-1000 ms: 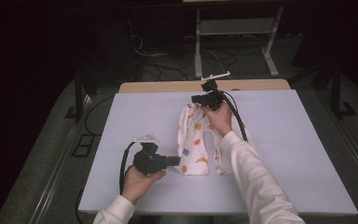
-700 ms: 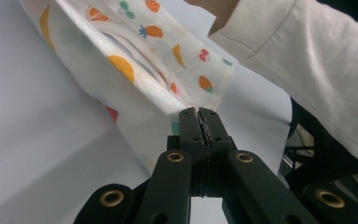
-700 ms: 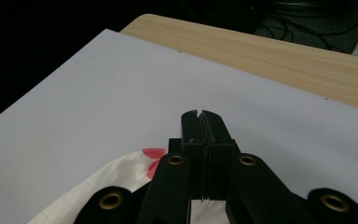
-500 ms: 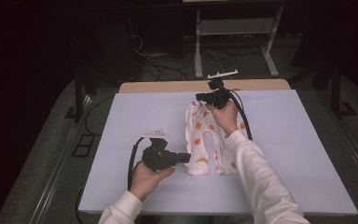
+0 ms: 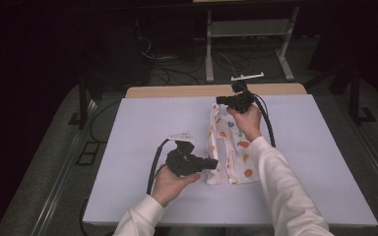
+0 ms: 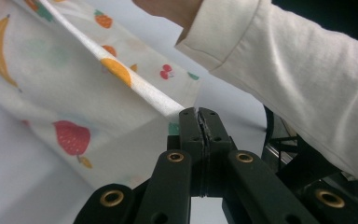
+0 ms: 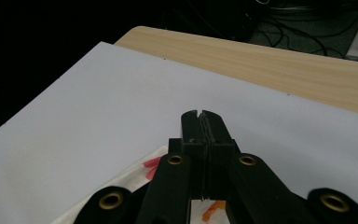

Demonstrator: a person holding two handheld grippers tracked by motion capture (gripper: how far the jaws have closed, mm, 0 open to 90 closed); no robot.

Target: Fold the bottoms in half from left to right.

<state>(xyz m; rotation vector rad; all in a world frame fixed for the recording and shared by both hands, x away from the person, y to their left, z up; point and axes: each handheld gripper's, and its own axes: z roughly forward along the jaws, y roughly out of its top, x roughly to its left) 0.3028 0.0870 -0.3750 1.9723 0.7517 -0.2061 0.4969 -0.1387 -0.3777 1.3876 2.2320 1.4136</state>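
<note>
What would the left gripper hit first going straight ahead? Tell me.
Past the fruit-print cloth it is shut on, the left gripper would likely meet the white sleeve of the other arm first; depth is unclear.

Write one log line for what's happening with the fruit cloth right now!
left gripper: shut on fruit-print cloth near corner | right gripper: shut on cloth's far end | cloth stretched over white table sheet

Soft matt cloth [image 5: 229, 147] (fruit-printed) lies on a smooth white sheet [image 5: 138, 132] over pale wood [image 5: 177, 91].
</note>
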